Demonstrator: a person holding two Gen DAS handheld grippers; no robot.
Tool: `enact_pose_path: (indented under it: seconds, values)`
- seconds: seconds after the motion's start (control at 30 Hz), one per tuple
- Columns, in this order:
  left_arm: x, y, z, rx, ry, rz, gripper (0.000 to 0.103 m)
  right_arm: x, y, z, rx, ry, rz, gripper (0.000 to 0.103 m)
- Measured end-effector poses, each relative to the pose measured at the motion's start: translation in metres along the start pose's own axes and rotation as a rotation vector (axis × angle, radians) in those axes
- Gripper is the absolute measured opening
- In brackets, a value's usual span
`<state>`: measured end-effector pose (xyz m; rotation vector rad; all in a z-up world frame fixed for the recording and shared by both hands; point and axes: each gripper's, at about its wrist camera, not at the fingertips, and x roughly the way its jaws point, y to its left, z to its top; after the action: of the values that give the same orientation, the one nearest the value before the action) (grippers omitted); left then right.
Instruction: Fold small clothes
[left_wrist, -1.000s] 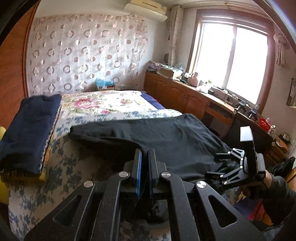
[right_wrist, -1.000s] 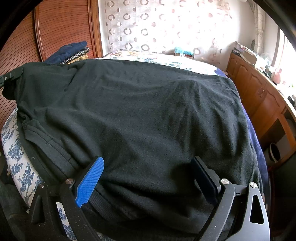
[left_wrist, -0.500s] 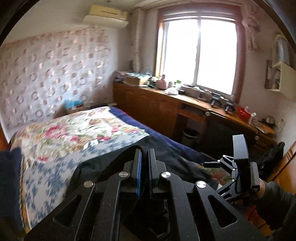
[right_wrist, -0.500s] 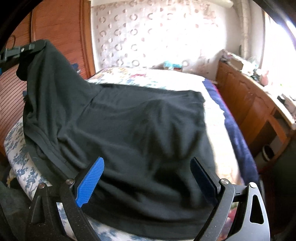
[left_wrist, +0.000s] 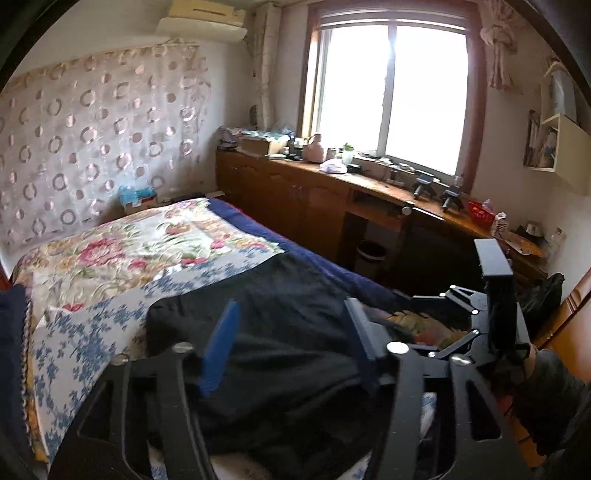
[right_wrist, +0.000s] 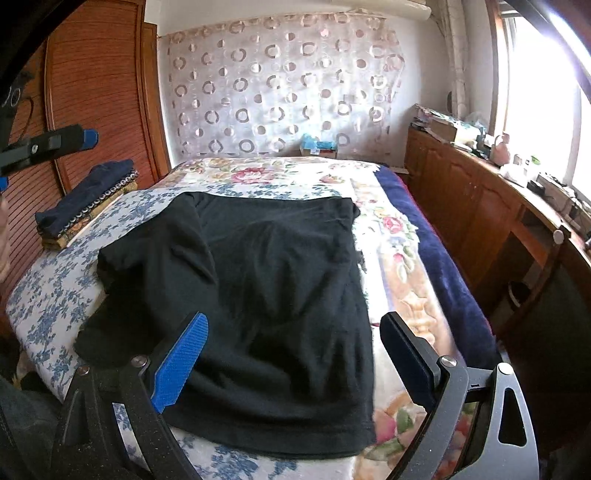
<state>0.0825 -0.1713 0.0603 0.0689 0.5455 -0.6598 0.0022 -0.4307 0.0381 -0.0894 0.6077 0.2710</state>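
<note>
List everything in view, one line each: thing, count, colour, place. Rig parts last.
black T-shirt: 1, black, flat on near end of bed, left side folded in
bed cover: 1, floral, blue and pink on white, under the shirt
folded pile: 1, navy on top, bed's left edge by the wardrobe
blanket: 1, dark blue, bed's right edge
wardrobe: 1, brown wood, left wall
curtain: 1, white with rings, back wall
cabinet: 1, brown, cluttered, under window
bin: 1, dark, beneath cabinet
left gripper: 1, black, blue pads, just opened, nothing held
right gripper: 1, black, blue pads, open above shirt
</note>
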Motion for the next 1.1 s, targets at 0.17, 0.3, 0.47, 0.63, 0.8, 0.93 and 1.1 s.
enact_pose_path:
  seconds: [0.17, 0.3, 0.47, 0.63, 0.8, 0.93, 1.1]
  values:
    - [-0.012, 0.025, -0.029, -0.045, 0.009, 0.079, 0.077, 0.020, 0.014, 0.005, -0.026, 0.014, 0.061, 0.095]
    - [-0.019, 0.042, -0.052, -0.082, 0.023, 0.136, 0.077, 0.033, 0.028, 0.008, -0.057, 0.030, 0.114, 0.095]
    - [-0.020, 0.060, -0.073, -0.127, 0.047, 0.187, 0.077, 0.054, 0.038, 0.012, -0.093, 0.072, 0.137, 0.091]
    - [-0.022, 0.070, -0.085, -0.155, 0.053, 0.222, 0.077, 0.061, 0.031, 0.015, -0.098, 0.109, 0.157, 0.084]
    - [-0.023, 0.074, -0.093, -0.161, 0.061, 0.240, 0.077, 0.075, 0.034, 0.016, -0.105, 0.136, 0.170, 0.072]
    - [-0.024, 0.076, -0.096, -0.161, 0.063, 0.238, 0.077, 0.080, 0.036, 0.017, -0.111, 0.144, 0.208, 0.030]
    - [-0.023, 0.078, -0.098, -0.166, 0.061, 0.244, 0.077, 0.068, 0.042, 0.019, -0.107, 0.096, 0.225, 0.015]
